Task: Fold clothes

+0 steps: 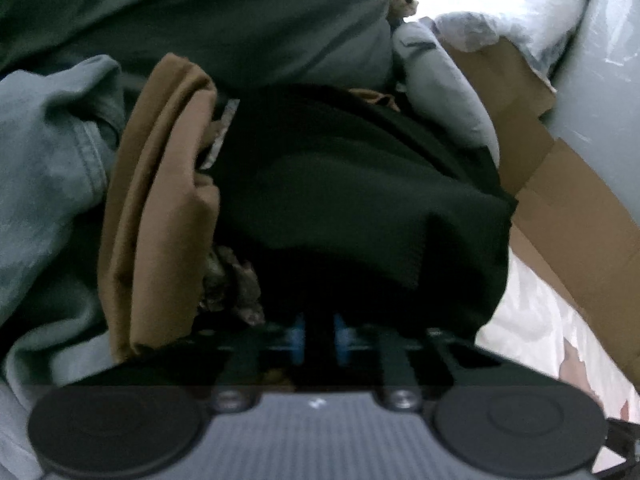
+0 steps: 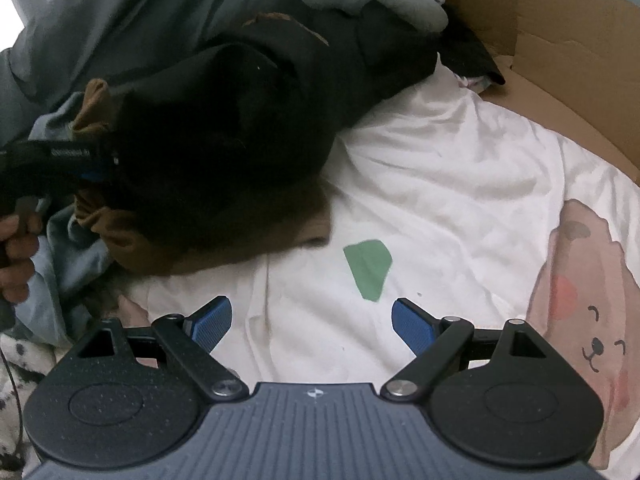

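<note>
Blue-padded fingers (image 2: 412,326) of the right gripper (image 2: 312,324) stand spread and empty over the white printed bedsheet (image 2: 440,184); beyond, up-left, the left gripper (image 2: 96,168), nearer, pinches the black knit garment (image 2: 224,152), which stretches toward the brown cardboard box (image 2: 560,52).

Bedroom: printed bedsheet (image 2: 440,184) (clothes (image 2: 224,152) heaped).

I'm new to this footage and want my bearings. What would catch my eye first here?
A black garment heaped mid-frame over a brown garment, with the left gripper shut on its left edge. Below it the right gripper hangs open over a white sheet printed with a pink bear. A cardboard box rises at the right.
</note>
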The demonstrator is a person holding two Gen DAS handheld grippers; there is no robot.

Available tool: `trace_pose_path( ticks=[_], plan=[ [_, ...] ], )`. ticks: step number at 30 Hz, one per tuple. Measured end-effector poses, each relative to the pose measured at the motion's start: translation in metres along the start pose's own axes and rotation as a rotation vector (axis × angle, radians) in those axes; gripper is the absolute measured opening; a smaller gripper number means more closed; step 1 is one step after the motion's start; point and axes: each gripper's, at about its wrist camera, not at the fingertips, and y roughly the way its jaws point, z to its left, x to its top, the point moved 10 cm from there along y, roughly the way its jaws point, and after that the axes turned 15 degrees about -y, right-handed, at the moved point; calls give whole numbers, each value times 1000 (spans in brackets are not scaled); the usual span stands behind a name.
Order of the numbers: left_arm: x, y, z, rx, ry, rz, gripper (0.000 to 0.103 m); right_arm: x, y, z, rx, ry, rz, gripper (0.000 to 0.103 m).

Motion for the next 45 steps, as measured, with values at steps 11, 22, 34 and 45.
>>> trace_pose_path(
  ticks=[11,22,34,45],
  plan=[
    [-19,-22,-35,-143,54,18,5,14,-8,11,57,-2,-73,91],
    [-47,-45,-88,-282,128,95,5,33,-14,34,136,-61,-142,85],
    [-67,-55,-137,-390,233,116,0,51,12,46,147,-110,-165,83],
    [-47,-28,-70,-134,135,76,72,43,27,50,140,-135,-129,63]
  ],
)
